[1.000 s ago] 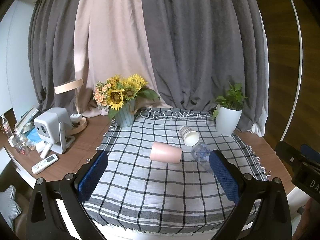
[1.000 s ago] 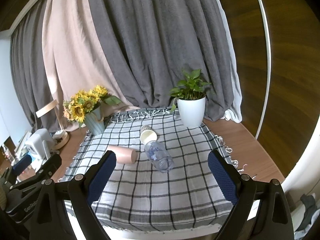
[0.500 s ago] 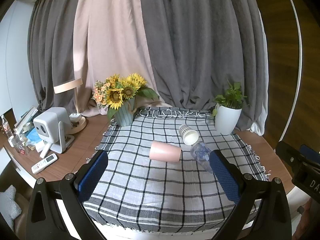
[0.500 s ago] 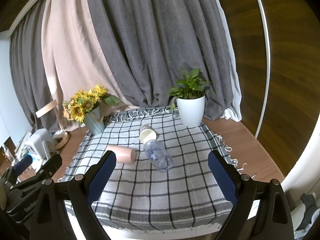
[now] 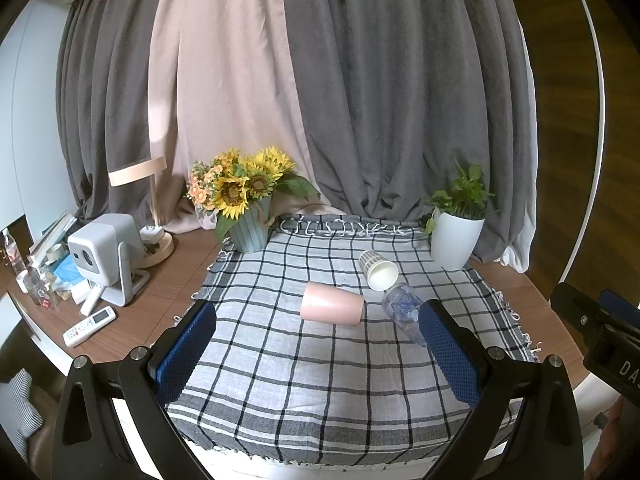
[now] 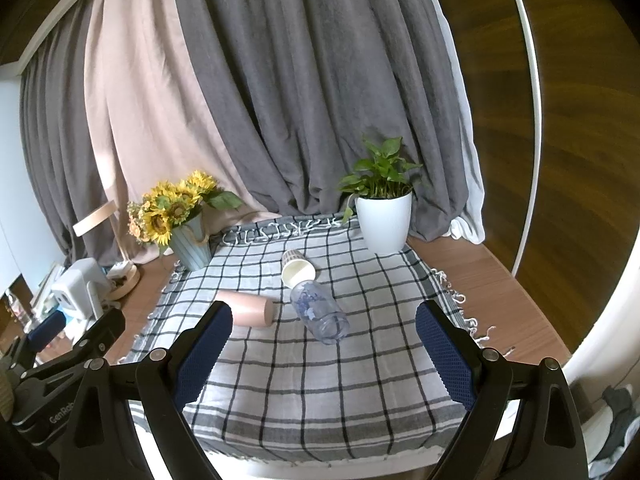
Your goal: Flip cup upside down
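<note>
Three cups lie on their sides on the checked cloth (image 5: 320, 380). A pink cup (image 5: 332, 308) lies in the middle, a white paper cup (image 5: 378, 270) with a patterned wall behind it, and a clear glass with blue print (image 5: 402, 308) to its right. They also show in the right wrist view: pink cup (image 6: 250, 312), paper cup (image 6: 297, 268), clear glass (image 6: 320, 314). My left gripper (image 5: 318, 348) is open and empty, short of the cups. My right gripper (image 6: 324, 354) is open and empty, just before the clear glass.
A sunflower vase (image 5: 250, 232) stands at the cloth's back left and a white plant pot (image 5: 456, 240) at the back right. A white projector (image 5: 106, 256), a lamp (image 5: 138, 170) and a remote (image 5: 90, 326) sit on the wooden table at the left. Curtains hang behind.
Both views have shifted very slightly; the cups have not moved and both grippers stay open.
</note>
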The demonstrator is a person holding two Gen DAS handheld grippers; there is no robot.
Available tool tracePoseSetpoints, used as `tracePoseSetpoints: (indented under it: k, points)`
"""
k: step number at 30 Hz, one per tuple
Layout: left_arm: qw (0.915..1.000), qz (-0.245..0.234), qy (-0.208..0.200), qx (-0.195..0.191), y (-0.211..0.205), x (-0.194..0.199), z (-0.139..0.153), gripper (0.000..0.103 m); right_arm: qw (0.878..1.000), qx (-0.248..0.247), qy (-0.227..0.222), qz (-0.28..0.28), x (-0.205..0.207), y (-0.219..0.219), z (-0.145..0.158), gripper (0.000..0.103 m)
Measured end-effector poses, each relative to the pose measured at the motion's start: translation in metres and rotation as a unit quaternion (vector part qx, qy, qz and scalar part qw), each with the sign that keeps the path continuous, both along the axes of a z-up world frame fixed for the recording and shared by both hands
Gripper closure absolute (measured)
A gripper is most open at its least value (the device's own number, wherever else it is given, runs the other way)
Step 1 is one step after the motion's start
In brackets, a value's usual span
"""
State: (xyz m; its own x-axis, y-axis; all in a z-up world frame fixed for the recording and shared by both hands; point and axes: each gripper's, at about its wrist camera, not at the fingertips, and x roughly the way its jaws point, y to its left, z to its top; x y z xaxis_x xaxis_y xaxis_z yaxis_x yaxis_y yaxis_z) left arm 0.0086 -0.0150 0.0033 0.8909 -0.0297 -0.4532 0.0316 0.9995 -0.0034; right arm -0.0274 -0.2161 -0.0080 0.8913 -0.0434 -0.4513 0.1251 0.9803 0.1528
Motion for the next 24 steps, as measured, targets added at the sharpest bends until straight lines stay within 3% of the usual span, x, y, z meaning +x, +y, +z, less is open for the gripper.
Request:
tracePoseSetpoints:
  k: [24]
  points:
    - [1.0, 0.001, 0.002, -0.002, 0.0037, -0.0002, -0.0001, 0.0, 1.0, 0.001, -0.001, 0.0, -0.0006, 0.0007, -0.0016, 0.01]
